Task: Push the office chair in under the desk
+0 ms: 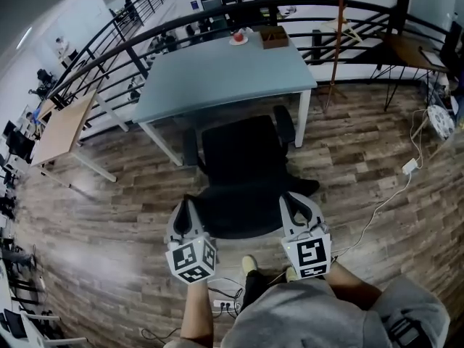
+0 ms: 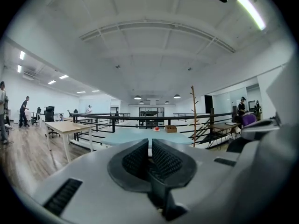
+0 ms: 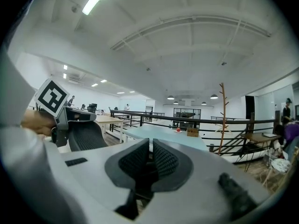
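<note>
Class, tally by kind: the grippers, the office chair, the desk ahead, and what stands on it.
Grippers: 2 (left gripper, right gripper)
Office chair: 1
Desk: 1
Box: 1
Plate: 1
Red thing: 1
Total: 7

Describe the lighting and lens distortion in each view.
Head view: heavy fisheye bows the railing and desk. Left gripper view: black round vignette, a bright ceiling strip light upper right, left claw sharp. Right gripper view: same vignette, soft blur at the left edge.

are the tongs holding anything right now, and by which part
Nothing is held: the left tongs and right tongs are both shut and empty, at the back of the office chair.
</note>
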Demonstrator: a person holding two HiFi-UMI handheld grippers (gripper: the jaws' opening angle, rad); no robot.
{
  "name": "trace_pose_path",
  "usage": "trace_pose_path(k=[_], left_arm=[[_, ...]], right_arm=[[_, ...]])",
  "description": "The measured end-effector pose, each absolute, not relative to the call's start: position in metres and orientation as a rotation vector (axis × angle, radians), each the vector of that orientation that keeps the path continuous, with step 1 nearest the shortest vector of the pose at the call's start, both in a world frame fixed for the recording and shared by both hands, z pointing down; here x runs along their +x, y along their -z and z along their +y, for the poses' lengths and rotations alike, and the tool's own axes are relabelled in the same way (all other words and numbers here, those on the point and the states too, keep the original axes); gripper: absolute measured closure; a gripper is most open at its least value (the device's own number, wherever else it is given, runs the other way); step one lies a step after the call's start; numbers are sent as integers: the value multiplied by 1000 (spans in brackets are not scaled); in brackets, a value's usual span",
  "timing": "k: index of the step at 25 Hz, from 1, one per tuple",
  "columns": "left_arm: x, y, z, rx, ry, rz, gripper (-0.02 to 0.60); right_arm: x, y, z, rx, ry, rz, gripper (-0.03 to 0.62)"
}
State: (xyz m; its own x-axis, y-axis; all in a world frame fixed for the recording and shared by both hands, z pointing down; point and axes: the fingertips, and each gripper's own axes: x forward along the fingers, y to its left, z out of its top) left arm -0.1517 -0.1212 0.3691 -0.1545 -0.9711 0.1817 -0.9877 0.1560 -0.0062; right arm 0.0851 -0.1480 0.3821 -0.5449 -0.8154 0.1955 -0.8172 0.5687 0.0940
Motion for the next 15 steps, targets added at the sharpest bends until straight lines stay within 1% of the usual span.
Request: trace_pose_path(k=[15], left_arm=[[-265, -368, -175, 2056, -160, -2219, 549]], right_arm=[[-25, -379, -172, 1484, -17, -2544, 557]])
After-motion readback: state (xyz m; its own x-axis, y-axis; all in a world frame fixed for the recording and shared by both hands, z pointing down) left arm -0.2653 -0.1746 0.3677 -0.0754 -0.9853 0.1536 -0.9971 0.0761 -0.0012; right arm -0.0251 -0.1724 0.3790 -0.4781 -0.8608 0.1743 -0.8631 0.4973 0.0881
